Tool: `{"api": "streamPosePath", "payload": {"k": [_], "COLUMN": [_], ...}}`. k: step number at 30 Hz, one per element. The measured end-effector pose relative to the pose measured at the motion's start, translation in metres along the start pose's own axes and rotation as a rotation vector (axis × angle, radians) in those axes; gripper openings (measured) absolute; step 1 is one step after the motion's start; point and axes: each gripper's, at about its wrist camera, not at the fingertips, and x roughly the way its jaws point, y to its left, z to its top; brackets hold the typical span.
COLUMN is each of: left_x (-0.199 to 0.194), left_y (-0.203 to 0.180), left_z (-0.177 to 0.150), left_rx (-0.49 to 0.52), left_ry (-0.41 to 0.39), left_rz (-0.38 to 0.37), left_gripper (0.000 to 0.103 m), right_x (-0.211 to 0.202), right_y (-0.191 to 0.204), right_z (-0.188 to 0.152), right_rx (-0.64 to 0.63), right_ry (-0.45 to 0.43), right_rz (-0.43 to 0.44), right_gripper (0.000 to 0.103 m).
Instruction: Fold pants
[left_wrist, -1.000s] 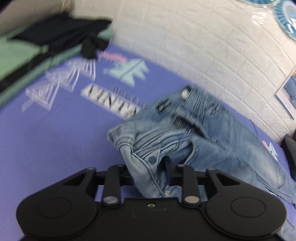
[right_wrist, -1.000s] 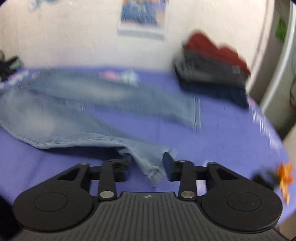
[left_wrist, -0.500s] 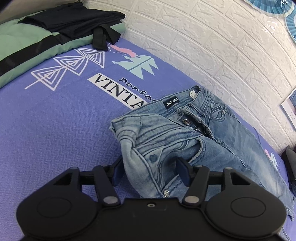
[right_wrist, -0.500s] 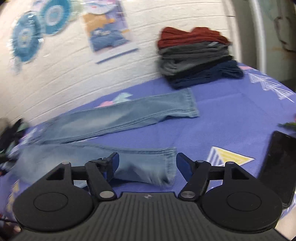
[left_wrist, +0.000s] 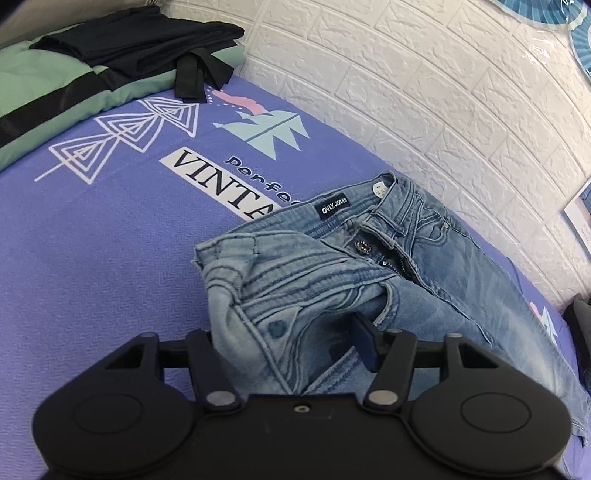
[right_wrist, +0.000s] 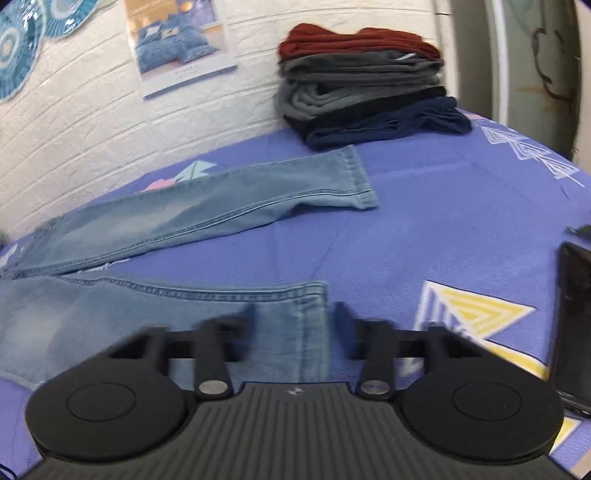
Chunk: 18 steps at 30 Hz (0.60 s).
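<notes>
The light blue jeans (left_wrist: 369, 280) lie spread on the purple bedspread (left_wrist: 92, 240), waistband bunched and unbuttoned near the wall, 2 legs running out flat and apart toward a stack of folded clothes (right_wrist: 362, 85). Both ends have just been let go: 1 second ago each gripper pinched denim, and now the left gripper (left_wrist: 291, 332) stands wide open around the crumpled waistband, the right gripper (right_wrist: 293, 325) wide open astride the near leg's hem (right_wrist: 314, 321). So the laying-out looks finished, and no fold is made yet. A black phone (right_wrist: 576, 325) lies beside the right gripper.
</notes>
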Motion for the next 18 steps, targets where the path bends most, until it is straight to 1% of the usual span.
{"api": "streamPosePath", "payload": {"k": [1, 2, 4, 5, 7, 8, 9, 11, 13, 15, 16, 17, 18], "left_x": [0.001, 0.002, -0.009, -0.015, -0.026, -0.031, -0.035, -0.037, -0.028, -0.013, -0.013, -0.015, -0.017], "left_y": [-0.002, -0.004, -0.005, -0.005, -0.001, -0.001, -0.004, -0.011, -0.012, -0.009, -0.007, -0.005, -0.004], "left_z": [0.001, 0.003, 0.007, 0.01, 0.014, 0.015, 0.014, 0.008, -0.005, -0.023, -0.031, -0.034, -0.034], "left_rx": [0.009, 0.01, 0.005, 0.006, -0.033, -0.038, -0.018, 0.048, 0.099, 0.133, 0.149, 0.157, 0.159], "left_ry": [0.005, 0.022, 0.013, 0.011, 0.037, 0.045, 0.048, 0.058, 0.093, 0.131, 0.095, 0.06, 0.055], "left_rz": [-0.006, -0.031, -0.05, -0.067, -0.132, -0.161, -0.167, -0.137, -0.092, -0.051, -0.058, -0.069, -0.072], "left_gripper": [0.047, 0.0, 0.0, 0.0, 0.0, 0.0, 0.0, 0.0, 0.0, 0.0, 0.0, 0.013, 0.021], "right_x": [-0.008, -0.02, -0.048, -0.062, -0.084, -0.092, -0.097, -0.094, -0.076, -0.056, -0.048, -0.046, -0.046], "right_y": [0.001, 0.002, -0.003, -0.007, -0.012, -0.015, -0.019, -0.028, -0.034, -0.04, -0.041, -0.041, -0.038], "right_z": [0.006, 0.012, 0.023, 0.027, 0.032, 0.032, 0.031, 0.024, 0.01, -0.011, -0.02, -0.026, -0.025], "right_rx": [0.0, -0.013, -0.015, -0.014, -0.039, -0.05, -0.055, -0.043, -0.044, -0.036, -0.037, -0.048, -0.069], "right_ry": [-0.019, -0.048, -0.103, -0.116, -0.128, -0.128, -0.115, -0.061, 0.026, 0.083, 0.096, 0.064, 0.05], "right_rz": [0.002, 0.002, -0.008, -0.015, -0.071, -0.096, -0.108, -0.115, -0.137, -0.163, -0.173, -0.183, -0.191], "right_gripper": [0.015, 0.014, 0.014, 0.014, 0.014, 0.014, 0.014, 0.014, 0.014, 0.015, 0.017, 0.017, 0.027]}}
